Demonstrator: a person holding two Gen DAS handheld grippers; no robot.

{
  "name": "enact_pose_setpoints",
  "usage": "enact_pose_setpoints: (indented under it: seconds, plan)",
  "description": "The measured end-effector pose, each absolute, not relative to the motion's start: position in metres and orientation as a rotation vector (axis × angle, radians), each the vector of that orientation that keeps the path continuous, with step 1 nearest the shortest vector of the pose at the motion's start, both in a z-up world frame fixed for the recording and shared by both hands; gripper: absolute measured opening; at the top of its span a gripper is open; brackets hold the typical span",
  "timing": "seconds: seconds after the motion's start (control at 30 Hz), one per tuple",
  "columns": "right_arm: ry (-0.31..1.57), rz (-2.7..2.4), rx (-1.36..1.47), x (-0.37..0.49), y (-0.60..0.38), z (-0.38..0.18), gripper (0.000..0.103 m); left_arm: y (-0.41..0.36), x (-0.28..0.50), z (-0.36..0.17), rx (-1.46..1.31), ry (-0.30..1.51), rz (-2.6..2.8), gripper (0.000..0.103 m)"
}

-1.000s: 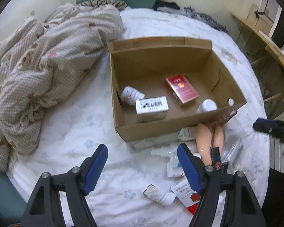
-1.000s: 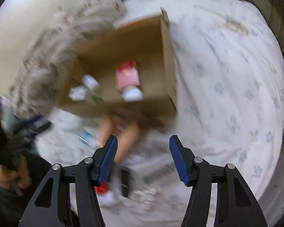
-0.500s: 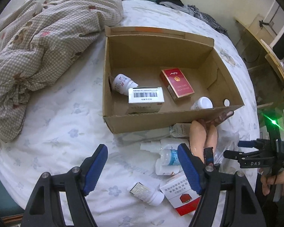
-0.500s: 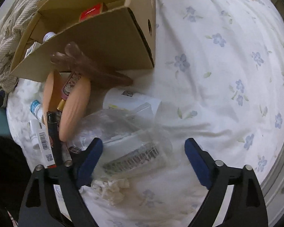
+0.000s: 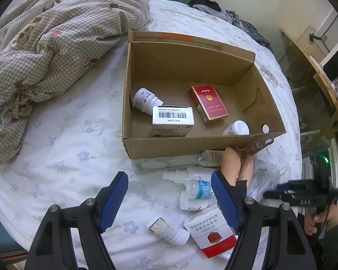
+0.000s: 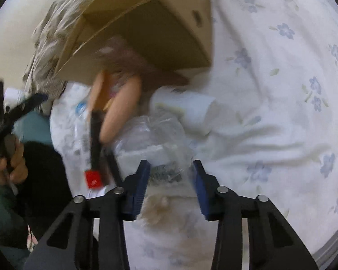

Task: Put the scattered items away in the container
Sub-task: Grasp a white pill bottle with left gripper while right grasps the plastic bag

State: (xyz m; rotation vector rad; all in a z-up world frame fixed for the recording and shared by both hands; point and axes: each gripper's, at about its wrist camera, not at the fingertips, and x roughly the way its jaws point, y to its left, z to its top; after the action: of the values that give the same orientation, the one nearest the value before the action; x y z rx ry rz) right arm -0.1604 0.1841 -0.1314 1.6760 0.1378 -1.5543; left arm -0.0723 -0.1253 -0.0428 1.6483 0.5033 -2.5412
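An open cardboard box (image 5: 191, 148) on the bed holds two white bottles, a barcoded white carton (image 5: 172, 118) and a red pack (image 5: 208, 104). Before it lie a doll (image 5: 233, 164), a blue-labelled bottle (image 5: 199, 190), a white pill bottle (image 5: 169, 228) and a white-and-red box (image 5: 211, 231). My left gripper (image 5: 169, 193) hovers open over the sheet beside them, holding nothing. My right gripper (image 6: 171, 175) points down at a clear plastic bag (image 6: 153, 135). Its jaws are closing with the bag's lower end between them; the blurred view shows no firm pinch. The doll (image 6: 115, 112) and box (image 6: 169, 33) lie beyond.
A checked quilt (image 5: 56, 33) is heaped left of the box. Clothes lie at the bed's far edge and a wooden desk (image 5: 326, 85) stands at the right. A white carton (image 6: 187, 108) and a black stick with a red end (image 6: 94, 148) lie by the bag.
My right gripper dropped toward the plastic bag; its jaws spread wide, then narrowed around it. The left gripper tilted a little, staying open.
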Motion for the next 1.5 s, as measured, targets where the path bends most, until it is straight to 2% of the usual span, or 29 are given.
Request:
enact_pose_setpoints:
  seconds: [0.2, 0.4, 0.43, 0.47, 0.63, 0.67, 0.83, 1.0, 1.17, 1.27, 1.33, 1.43, 1.5]
  plan:
    - [0.197, -1.471, 1.541, -0.127, 0.171, -0.094, 0.043, -0.131, -0.071, -0.042, 1.643, 0.577, -2.541, 0.077]
    - [0.338, -1.464, 1.568, -0.101, 0.164, -0.121, 0.045, -0.129, -0.073, -0.049, 1.688, 0.6, -2.528, 0.077]
    - [0.352, -1.463, 1.564, -0.097, 0.166, -0.123, 0.042, -0.128, -0.074, -0.051, 1.709, 0.603, -2.526, 0.077]
    - [0.365, -1.465, 1.555, -0.094, 0.16, -0.125, 0.032, -0.126, -0.074, -0.055, 1.758, 0.61, -2.515, 0.077]
    - [0.367, -1.532, 1.467, -0.098, 0.168, -0.093, 0.021, -0.111, -0.075, -0.081, 2.047, 0.703, -2.42, 0.077]
    - [0.359, -1.552, 1.456, -0.1, 0.169, -0.087, 0.017, -0.109, -0.075, -0.083, 2.074, 0.718, -2.413, 0.077]
    - [0.309, -1.72, 1.415, -0.11, 0.183, -0.053, 0.017, -0.111, -0.076, -0.086, 2.063, 0.73, -2.393, 0.077]
    - [0.099, -1.883, 1.333, -0.13, 0.217, -0.017, 0.017, -0.12, -0.069, -0.1, 2.1, 0.717, -2.23, 0.077]
    - [0.023, -1.932, 1.274, -0.132, 0.205, -0.005, 0.017, -0.116, -0.063, -0.111, 2.116, 0.643, -2.134, 0.076]
    - [0.025, -1.919, 1.247, -0.129, 0.193, -0.001, 0.017, -0.11, -0.065, -0.123, 2.156, 0.582, -2.077, 0.066]
    - [0.03, -1.909, 1.239, -0.126, 0.183, -0.001, 0.017, -0.11, -0.066, -0.132, 2.191, 0.604, -2.041, 0.063]
    - [0.036, -1.901, 1.229, -0.121, 0.17, -0.001, 0.017, -0.113, -0.068, -0.139, 2.205, 0.616, -2.012, 0.046]
    - [0.042, -1.897, 1.22, -0.119, 0.165, 0.0, 0.017, -0.114, -0.069, -0.139, 2.201, 0.615, -2.017, 0.045]
